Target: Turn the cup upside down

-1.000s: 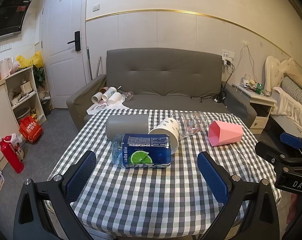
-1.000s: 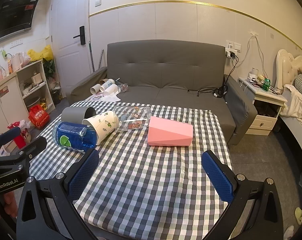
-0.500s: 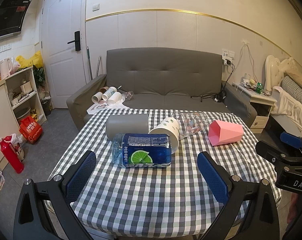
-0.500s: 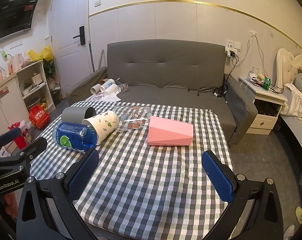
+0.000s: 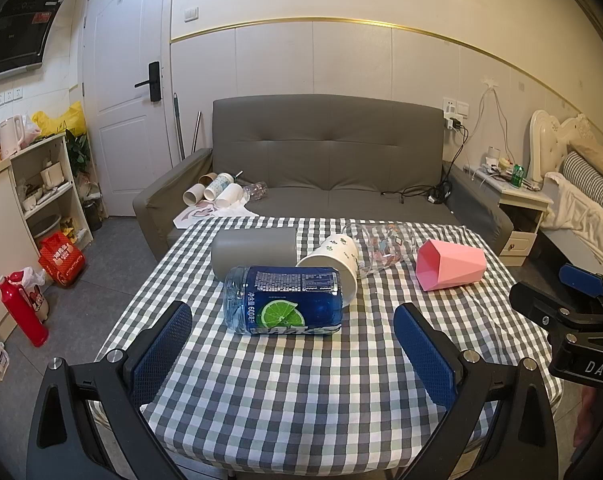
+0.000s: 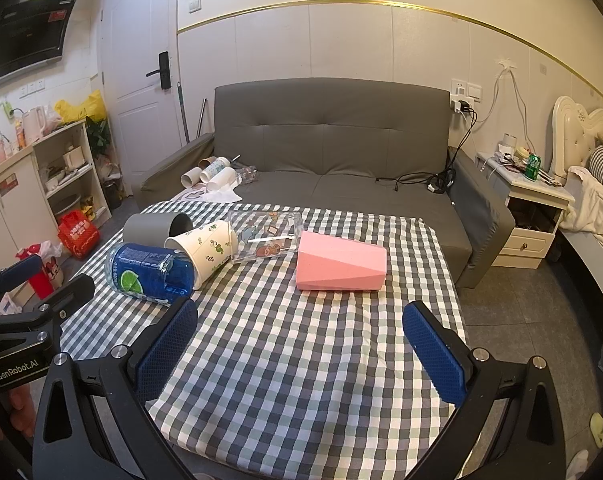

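So far nothing is flipped: we hold the left gripper (image 5: 287, 344) and right gripper (image 6: 299, 346) with fingers spread wide, both empty. Five cups lie on their sides across the counter's (image 6: 301, 380) far half; the pink cup (image 6: 341, 267) lies apart, rightmost. The near cloth offers free room, its edges close.

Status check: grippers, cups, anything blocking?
Left gripper open, empty; right gripper open, empty. Five cups on their sides, none flipped; pink cup nearest right jaws. Blue cup touches white paper cup.
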A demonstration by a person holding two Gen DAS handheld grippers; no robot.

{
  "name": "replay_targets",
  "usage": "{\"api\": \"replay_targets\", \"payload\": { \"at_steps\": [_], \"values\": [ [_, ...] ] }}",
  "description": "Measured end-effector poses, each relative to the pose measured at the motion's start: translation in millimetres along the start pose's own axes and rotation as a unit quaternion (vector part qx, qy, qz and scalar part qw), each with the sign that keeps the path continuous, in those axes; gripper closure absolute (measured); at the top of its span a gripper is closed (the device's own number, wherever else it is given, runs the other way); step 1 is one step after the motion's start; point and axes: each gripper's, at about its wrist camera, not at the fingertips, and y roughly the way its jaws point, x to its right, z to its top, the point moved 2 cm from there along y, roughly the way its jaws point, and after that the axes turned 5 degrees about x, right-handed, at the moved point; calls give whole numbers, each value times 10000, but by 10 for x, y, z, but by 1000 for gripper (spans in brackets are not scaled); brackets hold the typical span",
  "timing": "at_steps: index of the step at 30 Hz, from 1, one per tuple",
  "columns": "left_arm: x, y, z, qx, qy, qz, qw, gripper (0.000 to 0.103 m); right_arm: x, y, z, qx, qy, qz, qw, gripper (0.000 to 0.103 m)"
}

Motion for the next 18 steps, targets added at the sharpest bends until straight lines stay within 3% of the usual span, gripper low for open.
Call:
{"api": "replay_targets", "payload": {
  "at_steps": [18],
  "values": [
    [-109,18,-22,-26,-26,123,9999,0,-8,25,26,-90,-12,115,9999,0]
  ]
}}
